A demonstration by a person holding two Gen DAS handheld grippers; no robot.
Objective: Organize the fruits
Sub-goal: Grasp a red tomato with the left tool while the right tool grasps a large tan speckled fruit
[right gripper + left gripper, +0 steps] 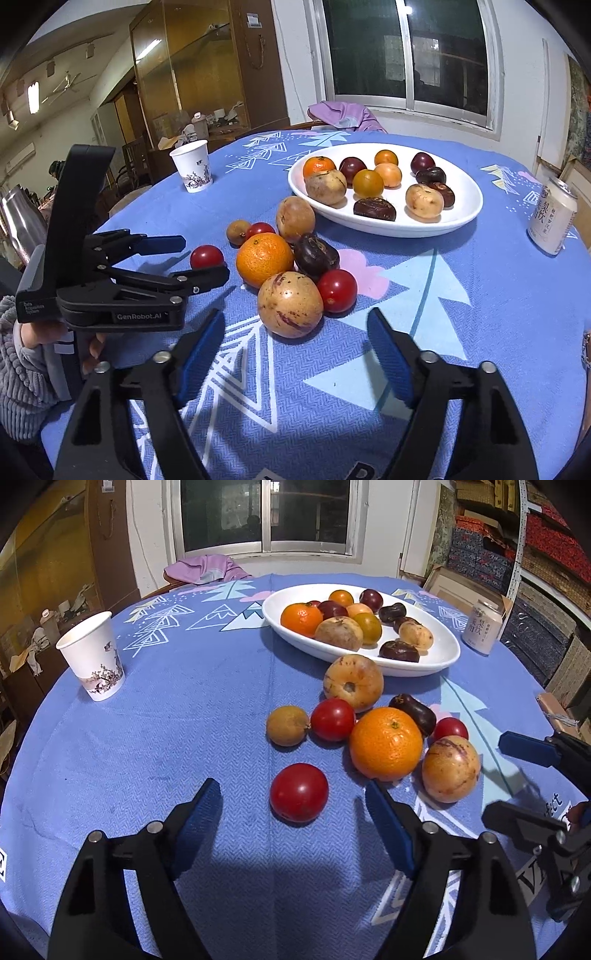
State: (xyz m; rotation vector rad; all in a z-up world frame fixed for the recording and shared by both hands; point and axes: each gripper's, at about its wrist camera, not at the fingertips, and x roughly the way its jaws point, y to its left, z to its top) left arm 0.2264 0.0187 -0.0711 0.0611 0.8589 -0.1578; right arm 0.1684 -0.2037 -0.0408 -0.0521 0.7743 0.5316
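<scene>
The fingers [207, 812] of the left gripper [293, 812] stand wide apart and hold nothing, with a lone red tomato [299, 792] lying on the surface [166, 738] just ahead of the gap between them; the right gripper [295, 343] is likewise spread wide and empty, its blue pads on either side of the near edge of the loose fruit cluster. Taking the white oval plate [461, 218] as the landmark, eight fruits lie loose on the blue patterned cloth on the near side of it: one orange [264, 258], three red tomatoes counting the lone one, two large tan speckled fruits [290, 308], one small brown fruit [238, 232] and one dark purple-brown fruit [316, 254]. The cluster sits near the plate's front rim, the far tan fruit almost touching it. In the plate I count about eleven pieces: one orange, two tan ones, three small yellow-orange ones and roughly five dark ones, though some overlap and the dark ones at the back are hard to separate. One paper cup [192, 166] stands well to the left of the plate and one pale drink can [552, 221] stands to its right. The left gripper, seen from the right wrist, hides part of the lone tomato, and the hand holding it is cut off at the frame edge.
</scene>
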